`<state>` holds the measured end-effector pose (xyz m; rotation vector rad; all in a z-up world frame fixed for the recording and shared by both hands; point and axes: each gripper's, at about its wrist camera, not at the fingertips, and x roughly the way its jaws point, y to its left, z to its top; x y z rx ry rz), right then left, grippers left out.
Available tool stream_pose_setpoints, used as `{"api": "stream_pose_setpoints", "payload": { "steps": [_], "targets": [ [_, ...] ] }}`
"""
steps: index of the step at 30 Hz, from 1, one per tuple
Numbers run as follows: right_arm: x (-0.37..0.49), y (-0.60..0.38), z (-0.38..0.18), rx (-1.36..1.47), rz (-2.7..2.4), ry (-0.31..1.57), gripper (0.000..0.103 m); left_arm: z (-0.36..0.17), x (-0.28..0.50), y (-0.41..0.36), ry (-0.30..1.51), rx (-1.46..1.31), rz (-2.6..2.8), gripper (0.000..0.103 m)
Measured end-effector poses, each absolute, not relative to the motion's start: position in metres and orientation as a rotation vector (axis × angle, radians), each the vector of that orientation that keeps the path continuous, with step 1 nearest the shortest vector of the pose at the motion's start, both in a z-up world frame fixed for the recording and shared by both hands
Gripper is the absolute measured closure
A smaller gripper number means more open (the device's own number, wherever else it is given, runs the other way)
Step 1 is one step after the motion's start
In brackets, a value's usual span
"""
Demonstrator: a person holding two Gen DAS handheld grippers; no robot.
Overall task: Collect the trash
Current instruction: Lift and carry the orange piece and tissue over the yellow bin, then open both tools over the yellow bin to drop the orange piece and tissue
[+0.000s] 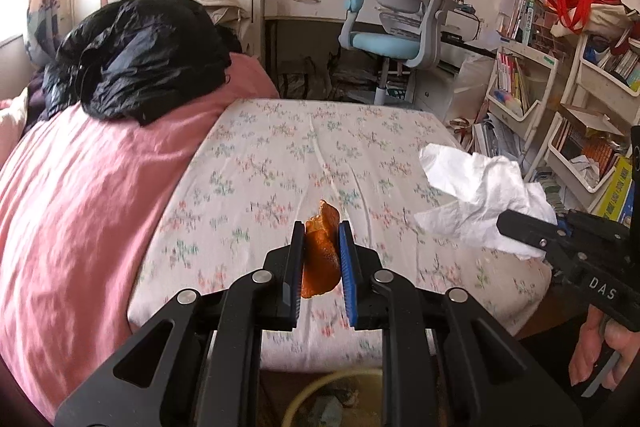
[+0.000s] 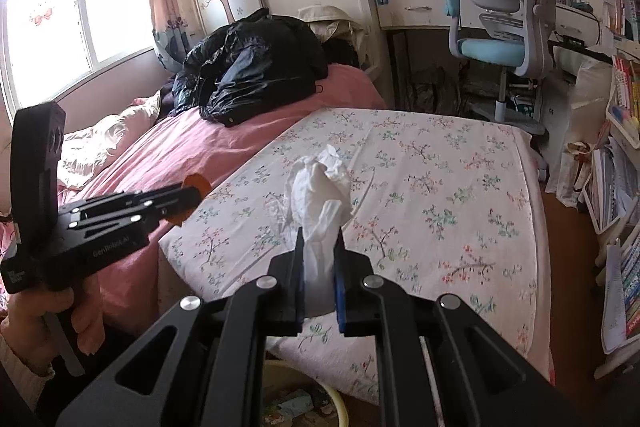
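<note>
I've got 2 claws: left claw (image 1: pixel 320 227) w/ 1 orange peel piece (image 1: pixel 320 259), right claw (image 2: pixel 319 239) w/ 1 crumpled white tissue (image 2: pixel 320 195). 1 bed (image 1: pixel 360 147), 1 pink blanket (image 1: pixel 80 207), 1 black jacket (image 1: pixel 144 55), 1 desk chair (image 1: pixel 400 27), 1 yellow-rimmed bin (image 1: pixel 304 393) below.

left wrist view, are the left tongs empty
No, the left tongs are shut on an orange peel, which is pinched between their two pads above the flowered bed sheet.
</note>
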<state>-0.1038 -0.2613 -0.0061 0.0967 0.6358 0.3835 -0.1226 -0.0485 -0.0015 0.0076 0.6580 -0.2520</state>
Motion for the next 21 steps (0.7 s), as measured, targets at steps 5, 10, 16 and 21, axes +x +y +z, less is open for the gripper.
{"api": "stream_pose_setpoints", "payload": {
  "steps": [5, 10, 16, 21],
  "targets": [
    [-0.116, -0.26, -0.014, 0.098, 0.378, 0.657, 0.091, -0.011, -0.145, -0.042, 0.676, -0.019, -0.249, 0.087],
    [-0.129, -0.257, -0.02, 0.093, 0.365, 0.665, 0.091, -0.012, -0.158, -0.037, 0.674, -0.035, -0.249, 0.087],
    [-0.145, -0.248, -0.028, 0.073, 0.357, 0.681, 0.091, -0.011, -0.172, -0.031, 0.67, -0.054, -0.255, 0.087],
    [-0.154, -0.238, -0.035, 0.05, 0.362, 0.701, 0.091, -0.013, -0.182, -0.028, 0.672, -0.064, -0.258, 0.087]
  ]
}}
